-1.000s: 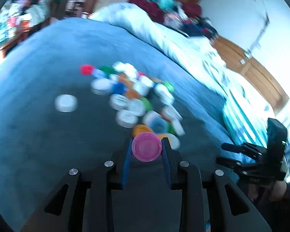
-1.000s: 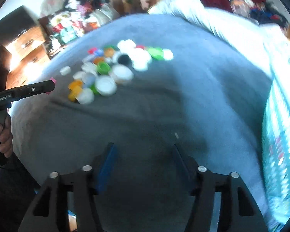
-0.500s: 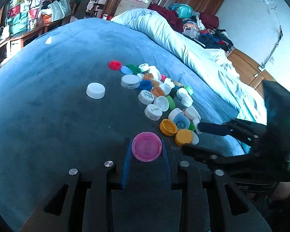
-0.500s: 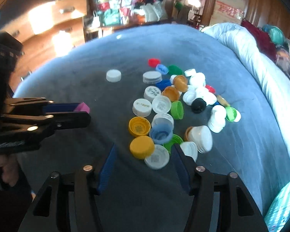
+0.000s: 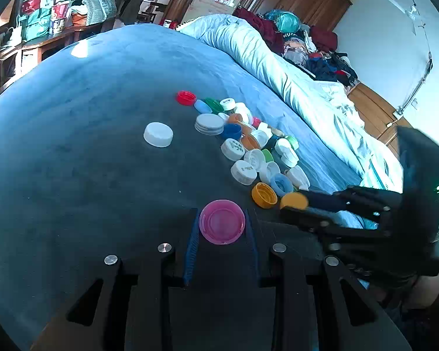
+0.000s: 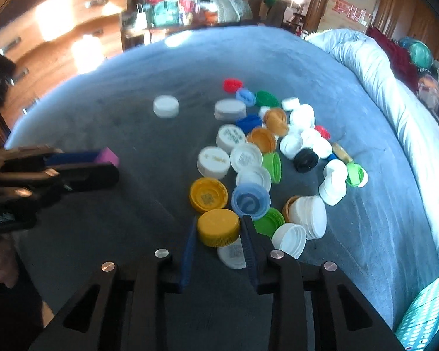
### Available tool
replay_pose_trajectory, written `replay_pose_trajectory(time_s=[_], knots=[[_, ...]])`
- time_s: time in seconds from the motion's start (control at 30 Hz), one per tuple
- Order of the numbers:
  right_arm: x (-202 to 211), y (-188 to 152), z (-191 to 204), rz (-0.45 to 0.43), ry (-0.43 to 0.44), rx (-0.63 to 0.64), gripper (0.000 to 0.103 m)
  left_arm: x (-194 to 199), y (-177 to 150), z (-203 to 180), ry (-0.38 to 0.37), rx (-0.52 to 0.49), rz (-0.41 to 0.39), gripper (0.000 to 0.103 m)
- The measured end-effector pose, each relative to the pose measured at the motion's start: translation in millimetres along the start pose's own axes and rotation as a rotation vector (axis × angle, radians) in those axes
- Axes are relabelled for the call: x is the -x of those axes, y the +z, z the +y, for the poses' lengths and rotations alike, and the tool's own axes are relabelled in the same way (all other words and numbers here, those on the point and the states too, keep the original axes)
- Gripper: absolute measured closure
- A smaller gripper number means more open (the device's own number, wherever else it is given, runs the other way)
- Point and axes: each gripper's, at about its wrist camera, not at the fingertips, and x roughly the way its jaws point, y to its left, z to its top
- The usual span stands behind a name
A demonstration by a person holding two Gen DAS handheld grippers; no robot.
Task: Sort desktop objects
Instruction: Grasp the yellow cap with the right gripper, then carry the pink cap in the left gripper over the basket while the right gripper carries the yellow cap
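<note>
A heap of plastic bottle caps in several colours lies on a blue blanket. One white cap sits apart to the left of the heap. My left gripper is shut on a pink cap, held just above the blanket; the right wrist view shows that gripper at the left. My right gripper is at the near end of the heap, its jaws closing with both pads against a yellow cap that rests on the blanket. The left wrist view shows the yellow cap at the right gripper's tips.
A rolled pale duvet runs along the far right side of the bed, with piled clothes behind it. Wooden drawers and cluttered shelves stand beyond the bed's far edge. A hand holds the left gripper.
My right gripper swung over to the near end of the heap and narrowed its jaws around the yellow cap. The left gripper kept the pink cap and edged slightly lower.
</note>
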Motion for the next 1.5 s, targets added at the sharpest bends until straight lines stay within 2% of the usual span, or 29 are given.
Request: replay_pose_trajectory(time_s=[0.1,0.23,0.4,0.57,0.77,0.97,1.17,1.3,1.5], knots=[[19.7,3.6,-3.6,-0.041,0.012,-0.026,0.070,-0.5,1.8,-3.7,-0.001,-0.010,0.011,0.077],[49.9,6.2,-18.1,-0.086,-0.021,-0.059,0.070,-1.1,11.8,-18.7,0.006,-0.038,0.028,0.077],[103.7,6.8,-59.6,-0.158,-0.091,-0.129,0.070,-1.5,49.3,-62.6,-0.019,-0.104,0.017,0.077],[169.6,-2.4,-119.8,-0.247,-0.197,-0.243,0.070,-6.5,91.9,-140.3,-0.084,-0.239,-0.005,0.077],[241.3,-37.2,-191.8,-0.295,-0.338,-0.386,0.070,-21.0,122.8,-263.3,-0.188,-0.431,-0.018,0.077],[288.4,-79.1,-243.6,-0.301,-0.436,-0.493,0.070,-43.9,116.2,-369.3,-0.274,-0.584,0.017,0.077],[314.4,-116.1,-278.7,-0.294,-0.478,-0.579,0.070,-65.5,91.4,-446.2,-0.320,-0.701,0.087,0.077],[325.8,-140.8,-295.0,-0.282,-0.495,-0.625,0.070,-71.0,73.6,-484.1,-0.346,-0.746,0.124,0.077],[332.1,-165.6,-312.2,-0.276,-0.494,-0.671,0.070,-79.8,54.4,-509.8,-0.357,-0.777,0.169,0.077]])
